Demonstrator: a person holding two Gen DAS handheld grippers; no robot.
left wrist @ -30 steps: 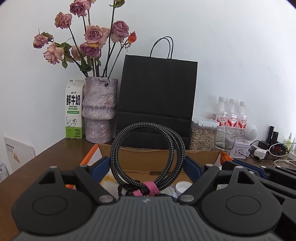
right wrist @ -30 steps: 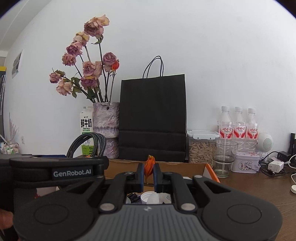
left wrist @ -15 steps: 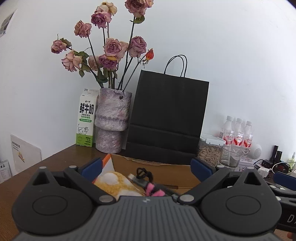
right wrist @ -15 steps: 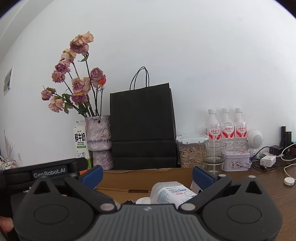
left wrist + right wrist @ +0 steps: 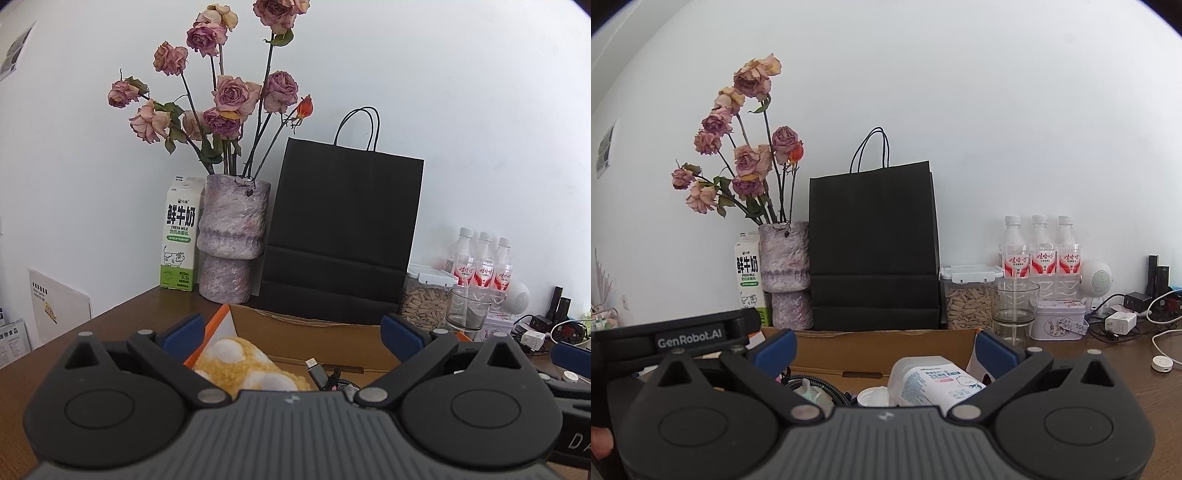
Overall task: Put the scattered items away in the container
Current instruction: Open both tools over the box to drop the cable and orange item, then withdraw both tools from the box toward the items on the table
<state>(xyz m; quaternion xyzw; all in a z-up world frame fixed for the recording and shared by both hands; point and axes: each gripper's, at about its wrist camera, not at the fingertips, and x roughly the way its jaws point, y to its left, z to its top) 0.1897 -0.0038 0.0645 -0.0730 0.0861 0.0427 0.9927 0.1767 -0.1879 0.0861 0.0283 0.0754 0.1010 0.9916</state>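
a brown wooden tabletop (image 5: pixel 1137 387) runs to a plain white wall (image 5: pixel 997 110). along the wall stand a milk carton (image 5: pixel 180 234), a vase (image 5: pixel 232 236) of dried roses, a black bag (image 5: pixel 343 236), a seed jar (image 5: pixel 967 295) and three bottles (image 5: pixel 1039 247) (chargers and cables crowd the far right). the cardboard box (image 5: pixel 886 350) sits near the front, holding a white bottle (image 5: pixel 934 380), a cable (image 5: pixel 325 373) and a yellow plush (image 5: pixel 243 365). left gripper (image 5: pixel 291 332) and right gripper (image 5: pixel 884 347) hover at it, fingers spread wide, gripping nothing.
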